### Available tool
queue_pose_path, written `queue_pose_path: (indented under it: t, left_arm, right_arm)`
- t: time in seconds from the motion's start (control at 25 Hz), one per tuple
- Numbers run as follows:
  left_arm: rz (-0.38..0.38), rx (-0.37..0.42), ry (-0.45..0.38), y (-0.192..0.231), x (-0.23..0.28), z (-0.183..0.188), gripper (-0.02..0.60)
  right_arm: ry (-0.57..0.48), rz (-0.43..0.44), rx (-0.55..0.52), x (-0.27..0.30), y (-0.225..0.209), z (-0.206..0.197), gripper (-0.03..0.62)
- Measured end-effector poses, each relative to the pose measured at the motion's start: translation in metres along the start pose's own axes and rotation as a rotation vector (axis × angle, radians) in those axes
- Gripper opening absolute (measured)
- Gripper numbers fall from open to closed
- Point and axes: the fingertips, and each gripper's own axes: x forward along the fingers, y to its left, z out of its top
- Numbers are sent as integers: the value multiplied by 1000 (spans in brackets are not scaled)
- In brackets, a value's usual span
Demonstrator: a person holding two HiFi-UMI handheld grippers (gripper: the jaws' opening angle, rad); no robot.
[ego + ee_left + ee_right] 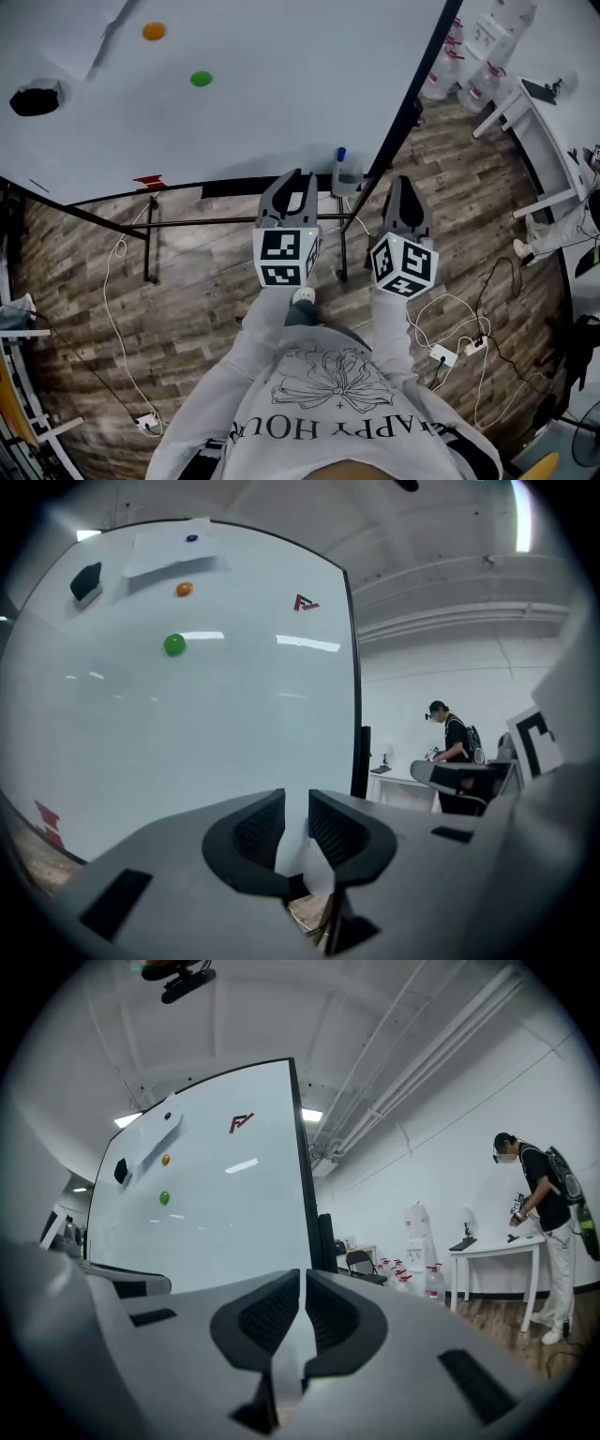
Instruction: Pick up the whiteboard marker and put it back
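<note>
The whiteboard marker (pixel 341 156), blue-capped, stands upright in a clear holder (pixel 347 178) at the lower edge of the whiteboard (pixel 272 103), near its right corner. My left gripper (pixel 293 184) is just left of the holder and short of the board. Its jaws stand a little apart with nothing between them. My right gripper (pixel 405 191) is to the right of the holder, past the board's edge, with its jaws together and empty. In the left gripper view the gripper (pixel 296 808) faces the whiteboard (pixel 187 724). No marker shows in either gripper view. The right gripper (pixel 302 1283) points along the whiteboard (pixel 216 1213).
On the board are a black eraser (pixel 36 98), an orange magnet (pixel 154 31) and a green magnet (pixel 201 79). Cables and a power strip (pixel 442 354) lie on the wooden floor. At the right are a white table (pixel 534 122), bottles (pixel 469 66) and a person (pixel 548 1213).
</note>
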Motion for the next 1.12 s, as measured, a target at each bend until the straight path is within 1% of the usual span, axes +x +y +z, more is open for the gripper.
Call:
queue_pose_path:
  t: [0.24, 0.44, 0.6, 0.92, 1.12]
  left_arm:
    - [-74, -7, 59, -1, 39, -20, 83]
    - [-122, -21, 120, -9, 73, -42, 111]
    - [-148, -23, 170, -19, 97, -57, 114]
    - [-148, -41, 238, -31, 134, -74, 114]
    - [-119, -25, 274, -28, 147, -83, 112]
  right_arm:
    - [20, -52, 4, 14, -9, -12, 18]
    - [58, -59, -2, 23, -14, -26, 18]
    - [86, -58, -7, 31, -22, -30, 18]
    - [108, -50, -22, 39, -37, -31, 18]
    - [121, -60, -29, 40, -47, -36, 18]
